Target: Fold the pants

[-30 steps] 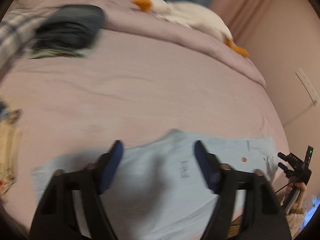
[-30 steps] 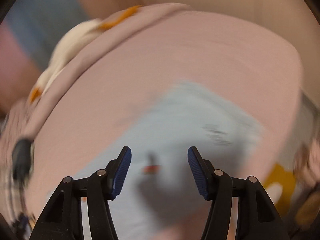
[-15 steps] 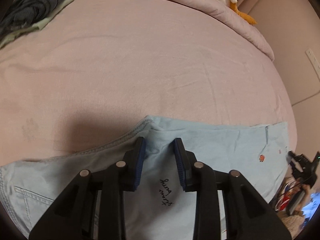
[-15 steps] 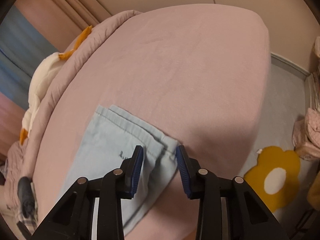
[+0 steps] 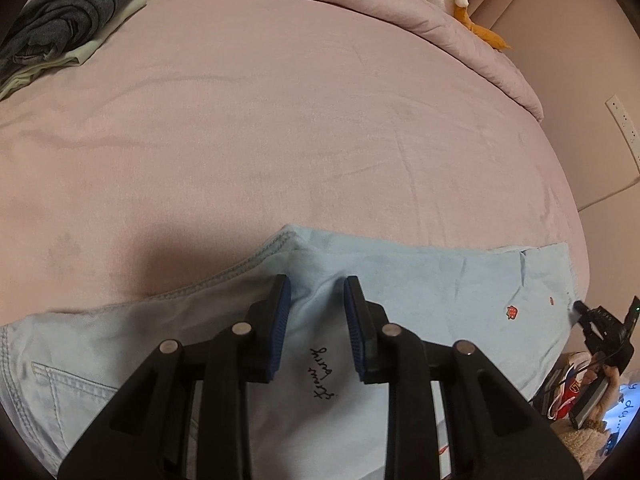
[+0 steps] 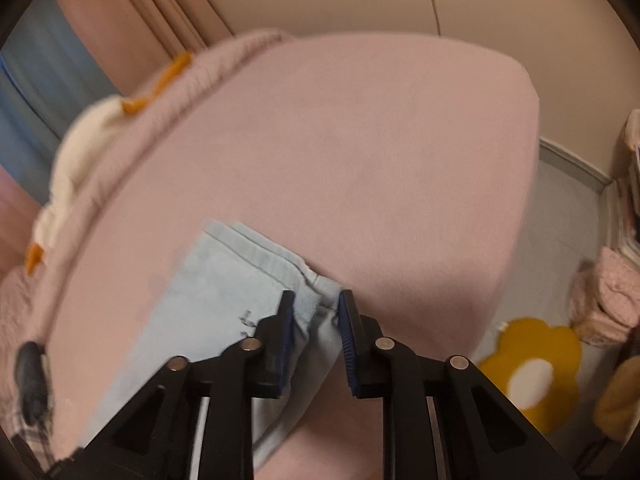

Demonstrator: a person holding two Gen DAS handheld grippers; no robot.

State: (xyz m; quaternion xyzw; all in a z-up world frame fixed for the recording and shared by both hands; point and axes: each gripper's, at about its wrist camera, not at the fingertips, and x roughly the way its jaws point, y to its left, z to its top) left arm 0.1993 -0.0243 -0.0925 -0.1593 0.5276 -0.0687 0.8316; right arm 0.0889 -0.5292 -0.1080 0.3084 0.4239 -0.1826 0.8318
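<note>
The light blue pants (image 5: 420, 280) lie flat near the front edge of the pink bed (image 5: 280, 140). The left hand-held gripper (image 5: 316, 292) has just been closing and pinches a raised fold at the crotch; the right hand-held gripper (image 6: 316, 304) (its view blurred) has just been closing on the waistband corner.

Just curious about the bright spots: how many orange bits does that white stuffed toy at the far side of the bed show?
2 in the right wrist view: one at the white stuffed toy's far end, one at its near end. More may be hidden.
</note>
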